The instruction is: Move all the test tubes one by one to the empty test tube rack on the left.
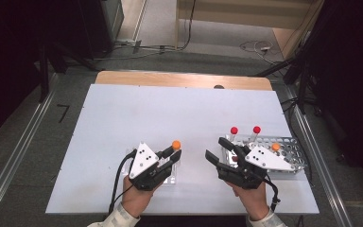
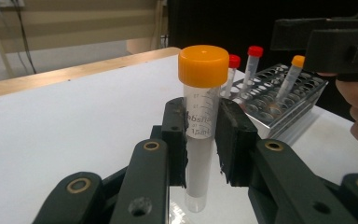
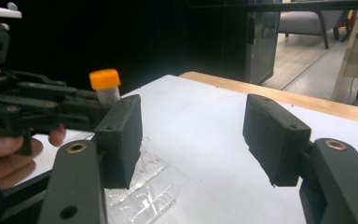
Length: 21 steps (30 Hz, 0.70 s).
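Left gripper view: orange-capped tube (image 2: 200, 126) upright, clamped between left tongs (image 2: 204, 135).

1. 2 clear plastic tubes with orange screw caps: 1 near the left side (image 1: 176, 145), 1 standing in the rack (image 1: 275, 147).
2. 2 clear plastic tubes with red caps (image 1: 234, 130) in the rack.
3. 1 perforated metal tube rack (image 1: 297, 151).
4. 1 clear plastic stand (image 3: 142, 196).
5. 2 black two-jaw grippers (image 1: 172, 155).
6. 1 white table top (image 1: 170, 118).
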### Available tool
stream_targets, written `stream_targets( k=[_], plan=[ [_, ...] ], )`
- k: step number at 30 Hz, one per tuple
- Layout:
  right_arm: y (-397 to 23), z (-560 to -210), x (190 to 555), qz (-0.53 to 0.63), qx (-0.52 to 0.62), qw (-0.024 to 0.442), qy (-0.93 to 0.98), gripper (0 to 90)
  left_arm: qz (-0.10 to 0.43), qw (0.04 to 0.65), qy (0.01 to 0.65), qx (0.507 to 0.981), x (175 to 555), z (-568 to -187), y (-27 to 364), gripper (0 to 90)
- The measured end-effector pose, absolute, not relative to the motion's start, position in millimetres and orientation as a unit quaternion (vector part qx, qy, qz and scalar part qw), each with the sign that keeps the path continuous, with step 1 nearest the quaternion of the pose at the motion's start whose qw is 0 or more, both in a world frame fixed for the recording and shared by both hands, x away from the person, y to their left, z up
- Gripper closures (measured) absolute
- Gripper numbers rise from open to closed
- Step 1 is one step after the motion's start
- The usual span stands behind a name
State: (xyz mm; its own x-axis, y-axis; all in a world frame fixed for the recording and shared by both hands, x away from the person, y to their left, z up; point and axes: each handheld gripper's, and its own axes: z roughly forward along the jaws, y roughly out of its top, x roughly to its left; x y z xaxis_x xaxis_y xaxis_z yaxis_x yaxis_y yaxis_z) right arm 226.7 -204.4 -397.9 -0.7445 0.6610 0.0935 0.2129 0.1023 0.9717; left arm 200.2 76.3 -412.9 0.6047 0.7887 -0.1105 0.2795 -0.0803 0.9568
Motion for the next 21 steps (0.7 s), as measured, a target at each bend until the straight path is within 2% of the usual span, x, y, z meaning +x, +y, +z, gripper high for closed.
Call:
stream_targets(
  k=[21],
  plan=[
    [-216.3,-407.0,234.1,0.573,0.329,0.193,0.725,34.2,0.254,0.546,0.408,0.687,199.3,-409.9,107.9,75.1]
  ],
)
